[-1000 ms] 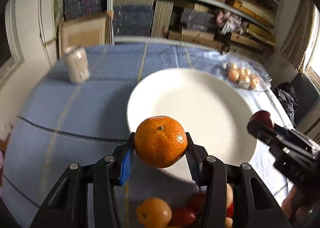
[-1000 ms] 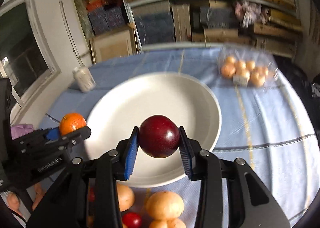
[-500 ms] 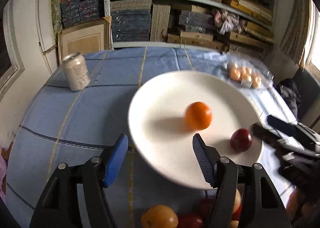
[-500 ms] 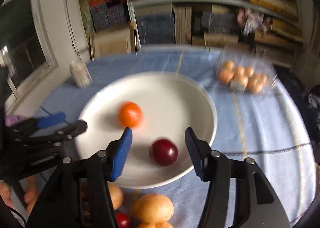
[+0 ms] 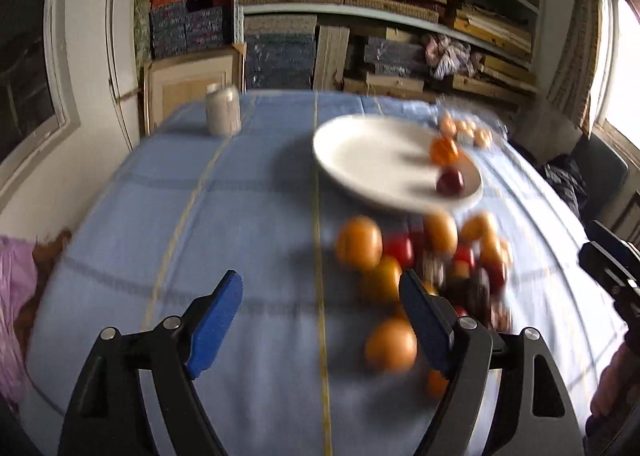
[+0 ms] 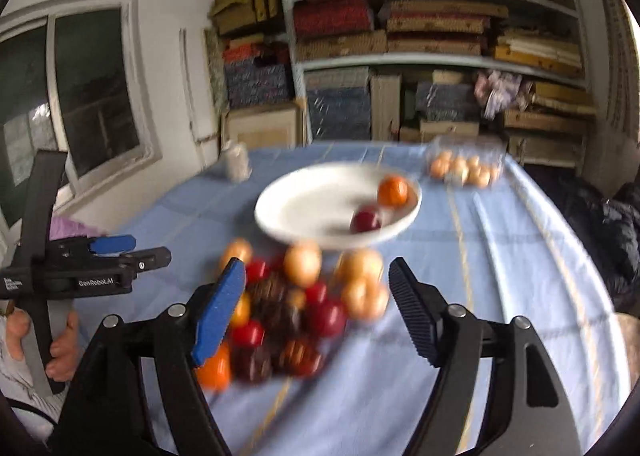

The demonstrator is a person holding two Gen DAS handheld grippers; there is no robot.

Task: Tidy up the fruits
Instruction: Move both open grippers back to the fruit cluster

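Both sets of jaws opening, nothing between. Fruit pile (image 6: 296, 308) just ahead of right gripper (image 6: 316, 308), off to right of left gripper (image 5: 320, 320); right nearer.

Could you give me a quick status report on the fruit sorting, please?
Left gripper and right gripper empty, jaws opening. Orange and plum on white plate. Fruit pile waiting, nothing blocking.

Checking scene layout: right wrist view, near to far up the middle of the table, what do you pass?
Loose fruit pile → white plate holding dark red plum and orange mandarin → clear pack of small fruit at the far edge.
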